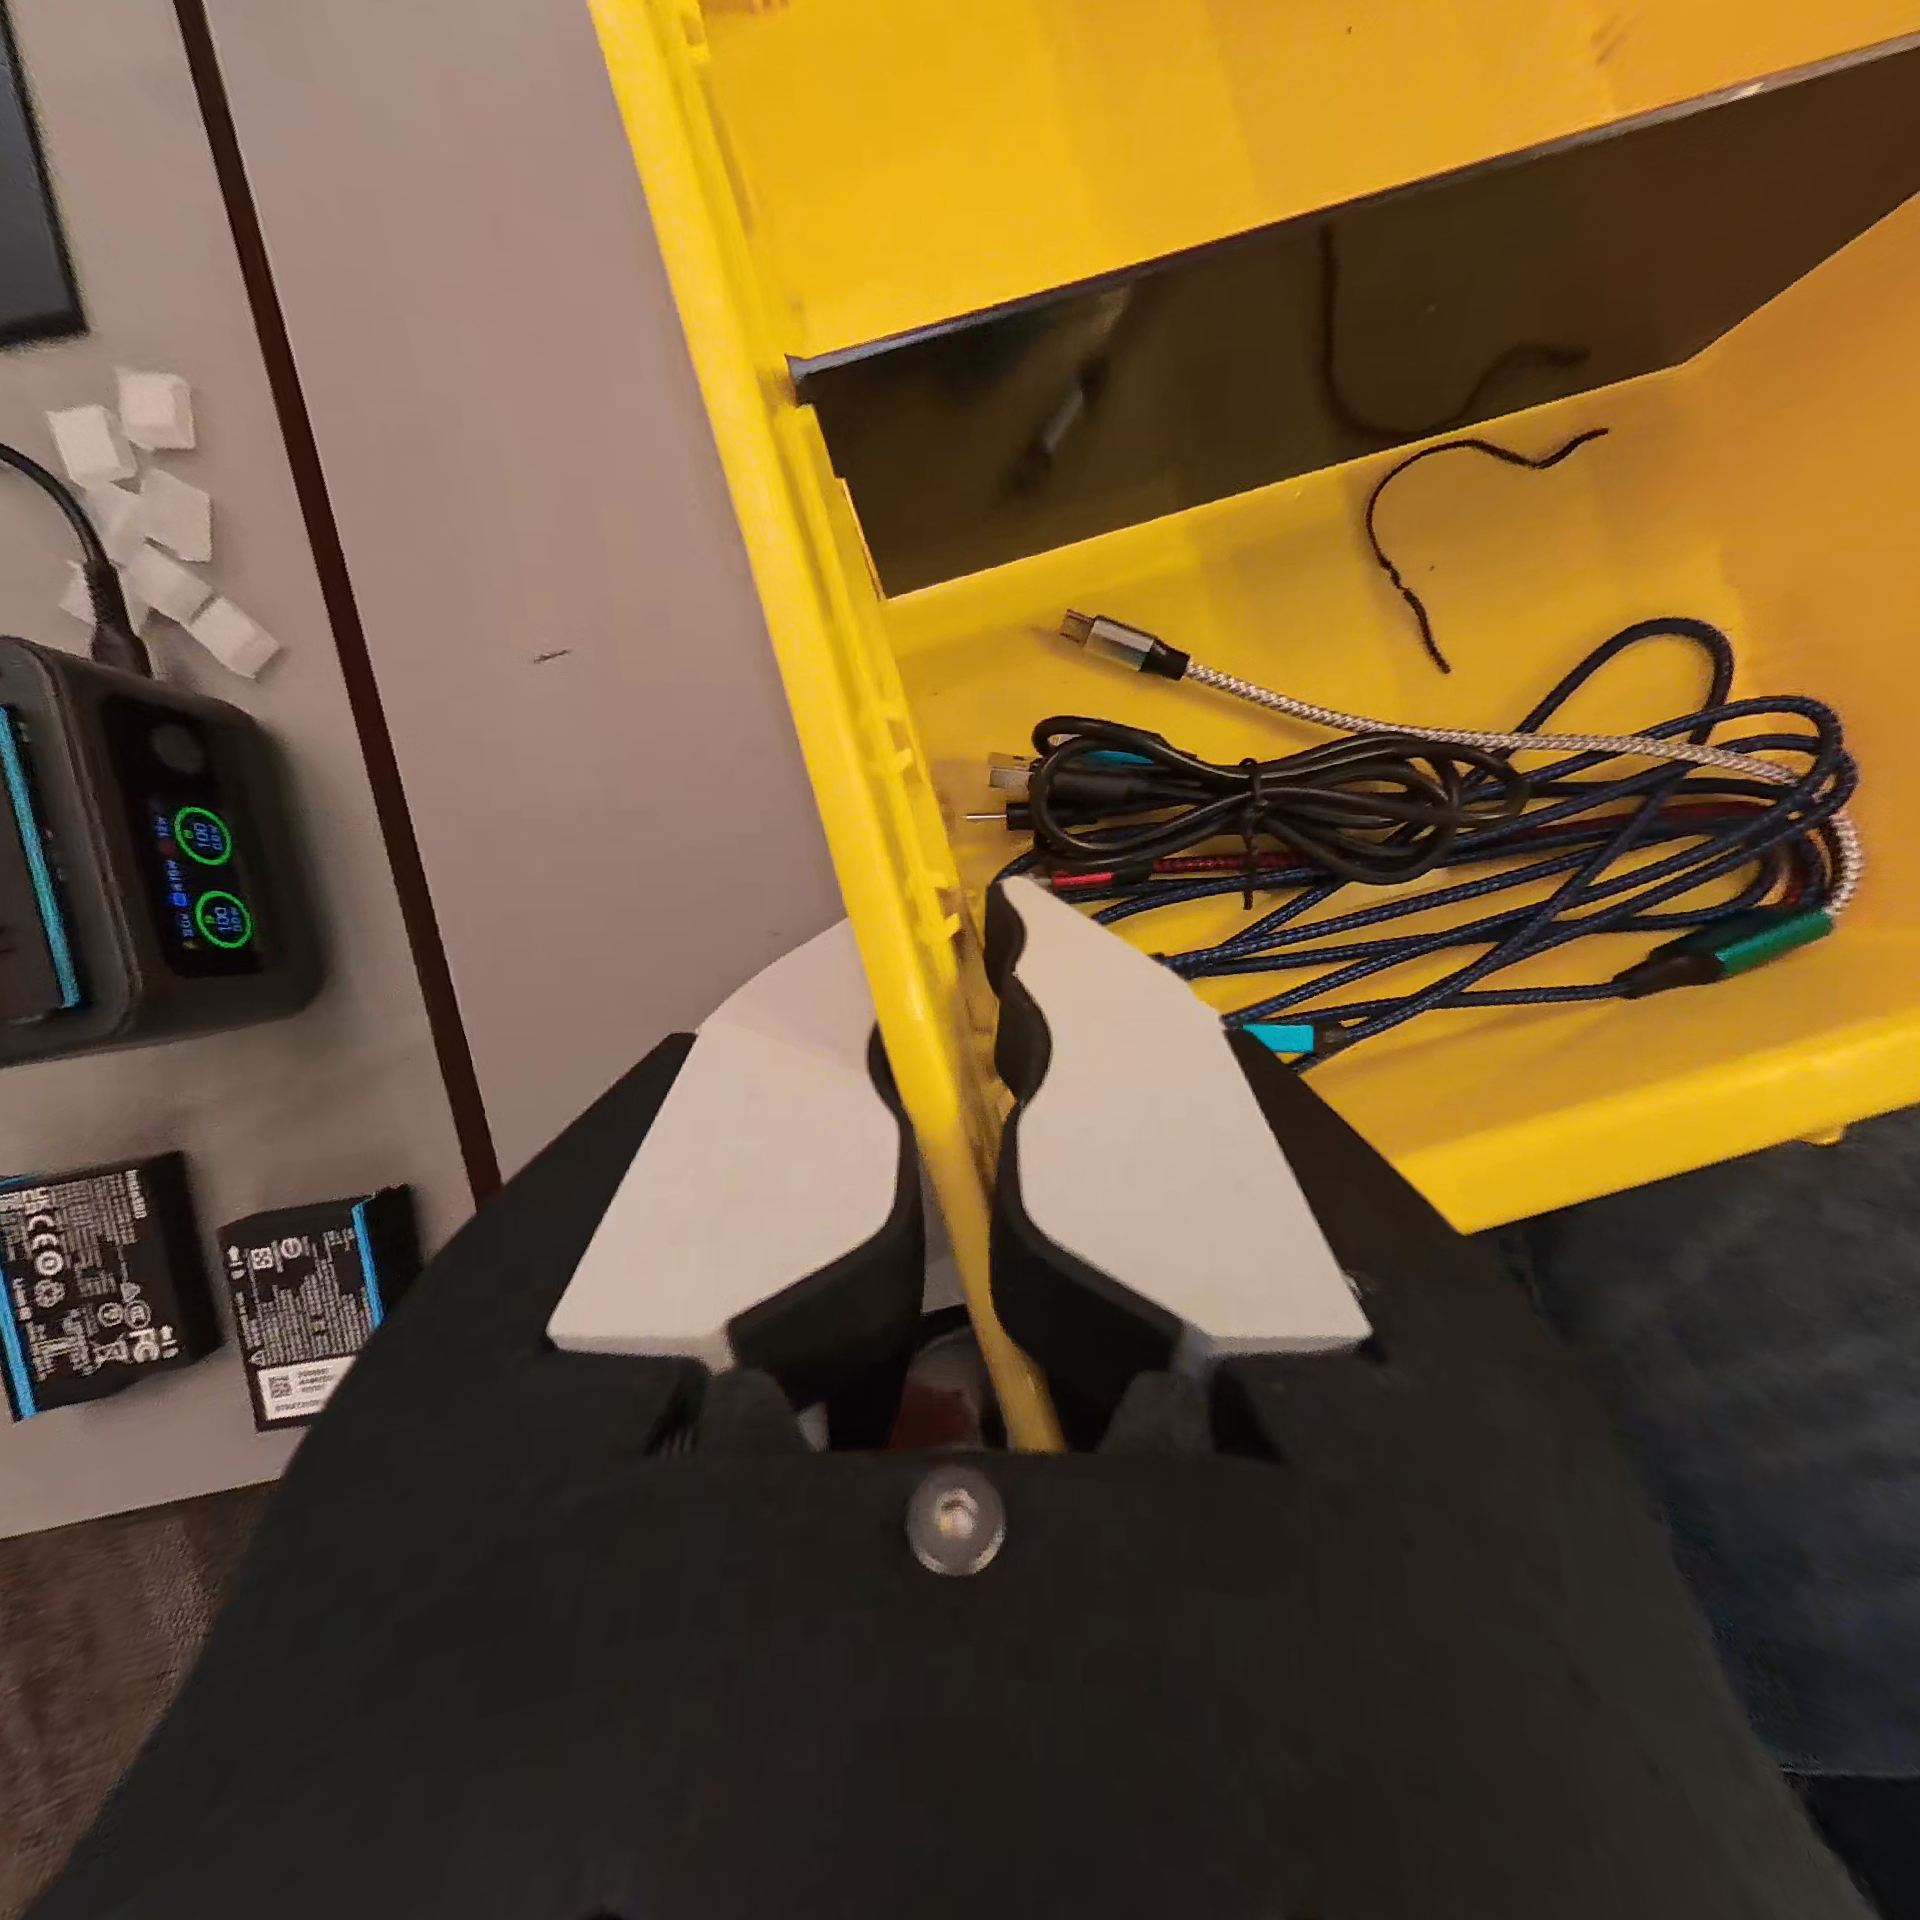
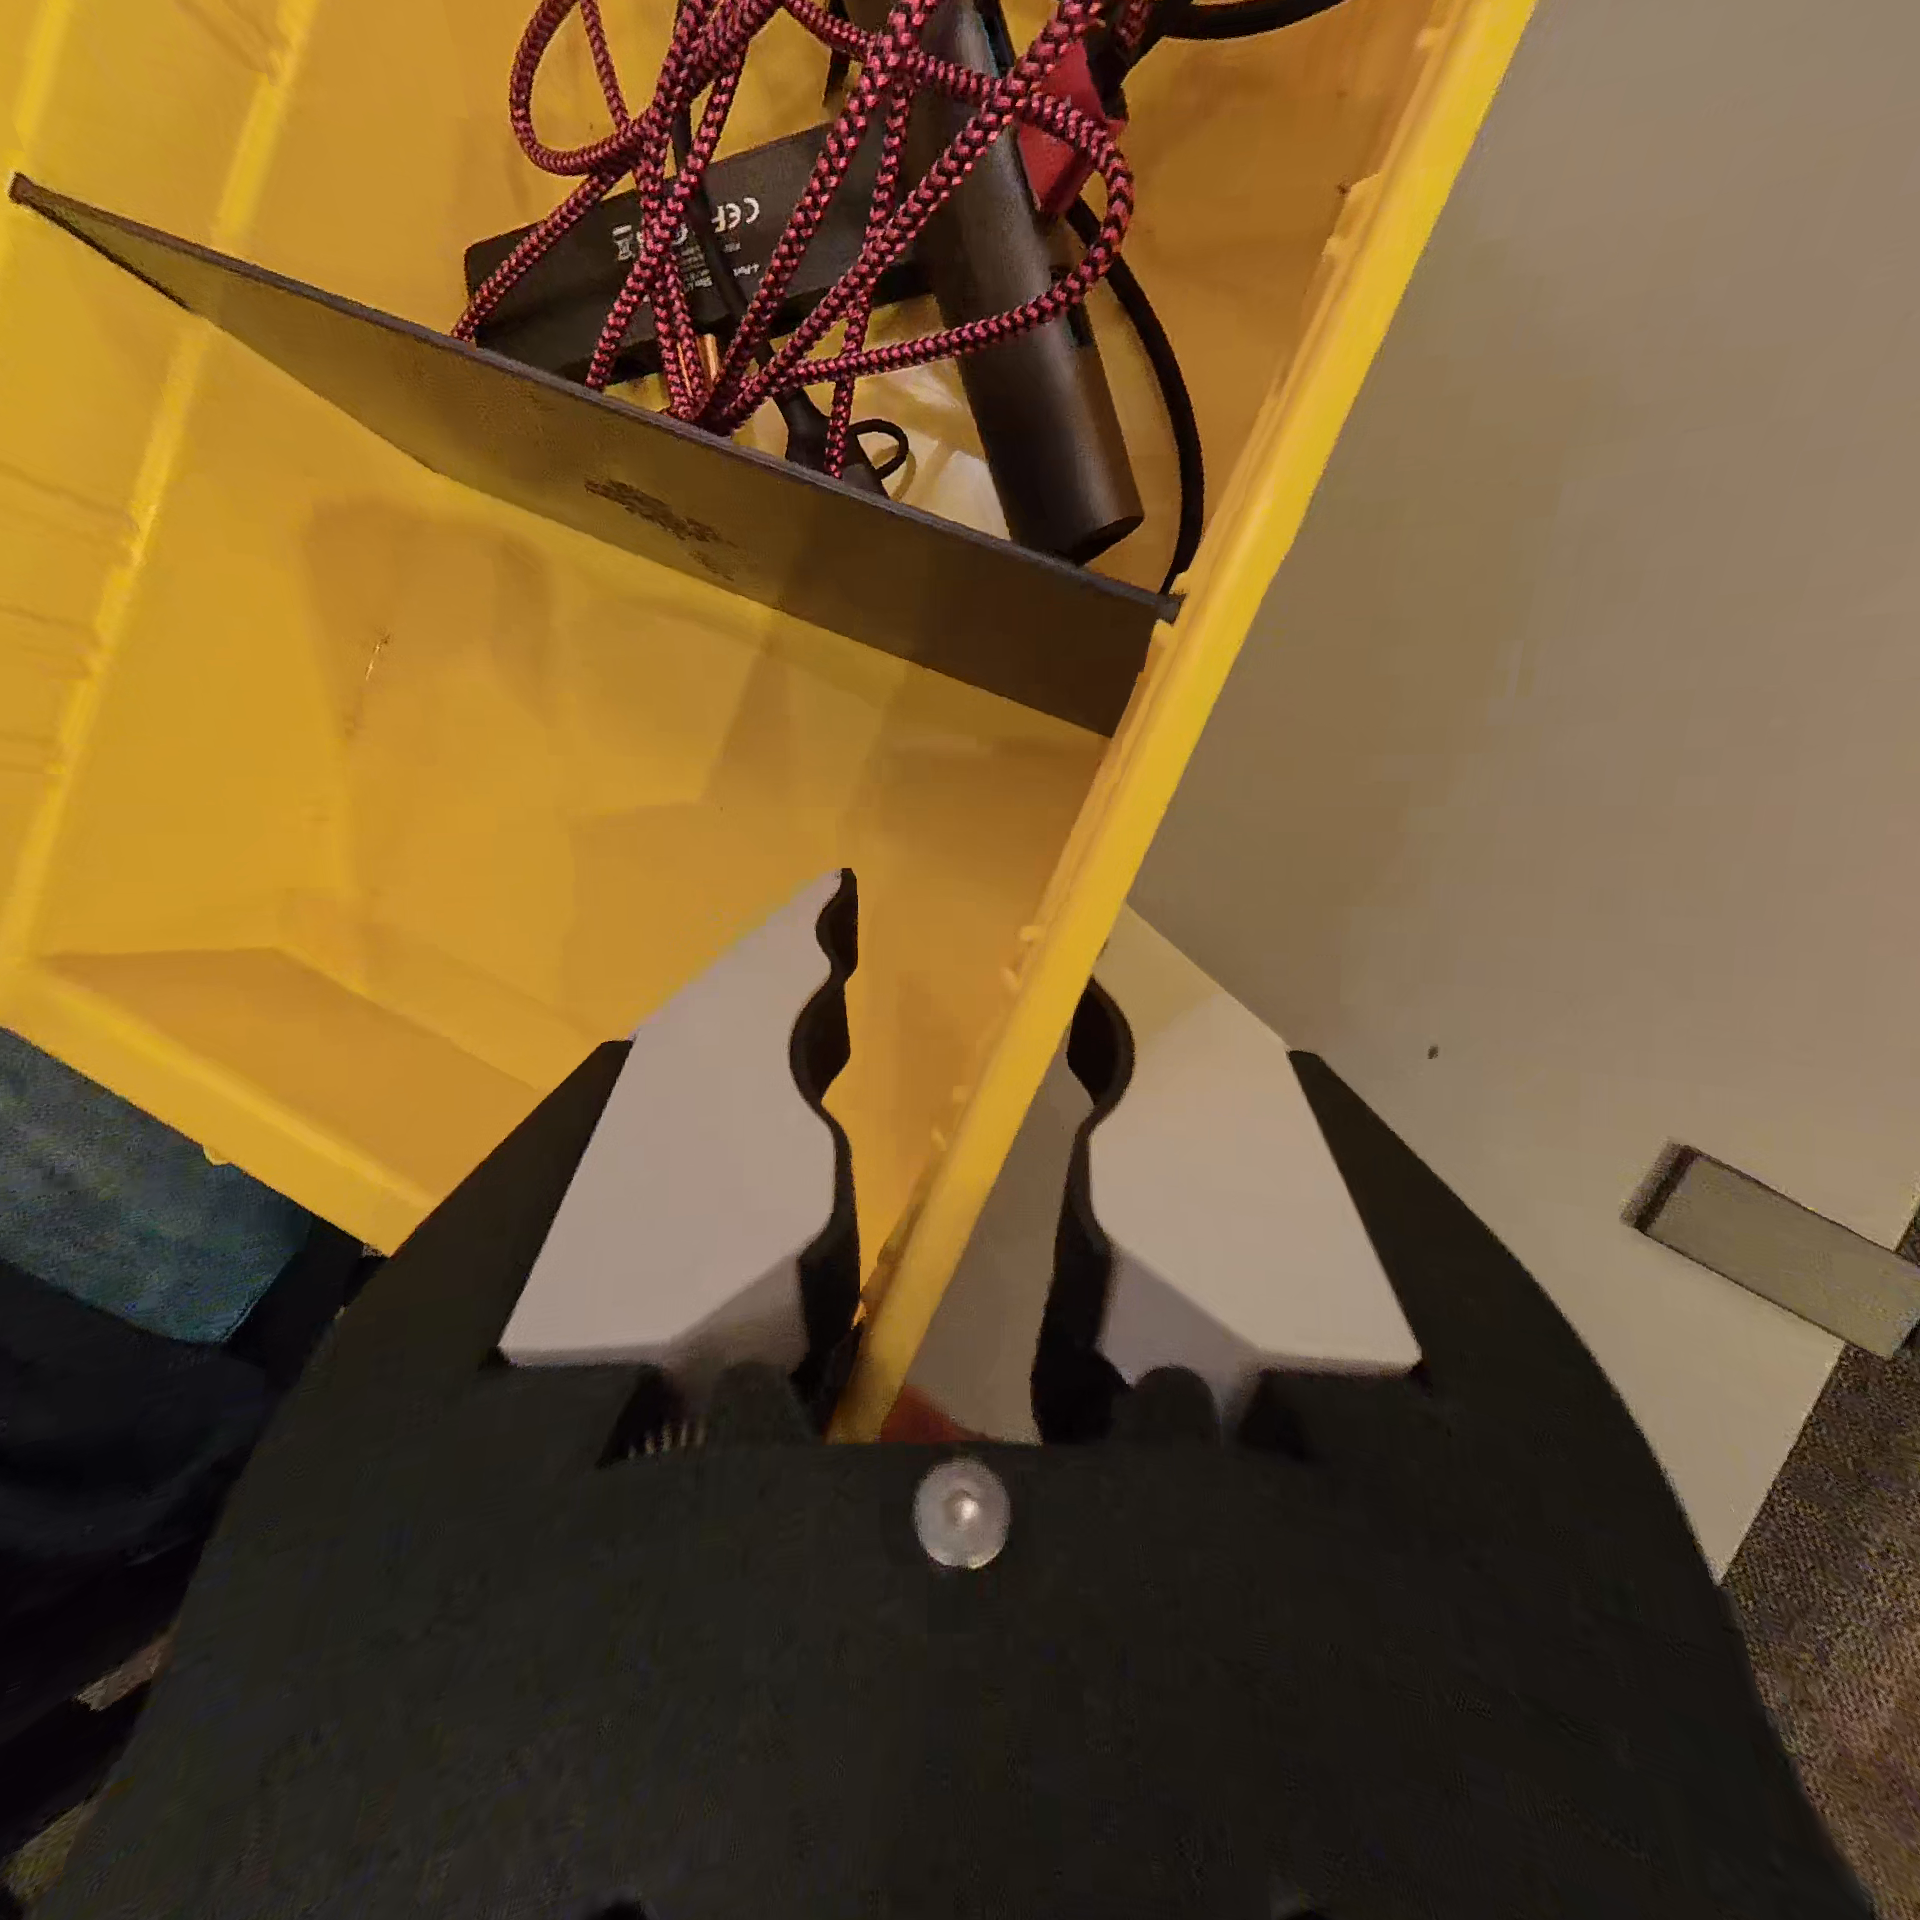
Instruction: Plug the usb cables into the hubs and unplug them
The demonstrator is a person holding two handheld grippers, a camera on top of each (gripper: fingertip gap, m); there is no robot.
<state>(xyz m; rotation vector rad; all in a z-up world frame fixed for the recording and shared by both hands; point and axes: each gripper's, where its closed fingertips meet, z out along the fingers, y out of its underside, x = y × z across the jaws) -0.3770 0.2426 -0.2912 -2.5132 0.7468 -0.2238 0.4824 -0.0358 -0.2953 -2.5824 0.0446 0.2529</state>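
A yellow plastic bin (image 1: 1039,156) holds a bundle of usb cables (image 1: 1455,862) in blue, black, red and silver braid in its near compartment, behind a black divider (image 1: 1351,343). My left gripper (image 1: 940,914) straddles the bin's left wall, one finger outside and one inside, shut on it. In the right wrist view, black hubs (image 2: 727,249) tangled with red braided cables (image 2: 831,208) lie beyond a black divider (image 2: 727,540). My right gripper (image 2: 977,904) straddles the bin's right wall (image 2: 1195,727) and grips it, jaws wider apart.
On the grey table (image 1: 540,468) left of the bin are a battery charger with a lit screen (image 1: 177,852), two loose batteries (image 1: 94,1278) and several white squares (image 1: 156,499). A small metal plate (image 2: 1766,1247) lies on the table to the right. Carpet lies below. About 90 centimeters separates my left fingertips from my right.
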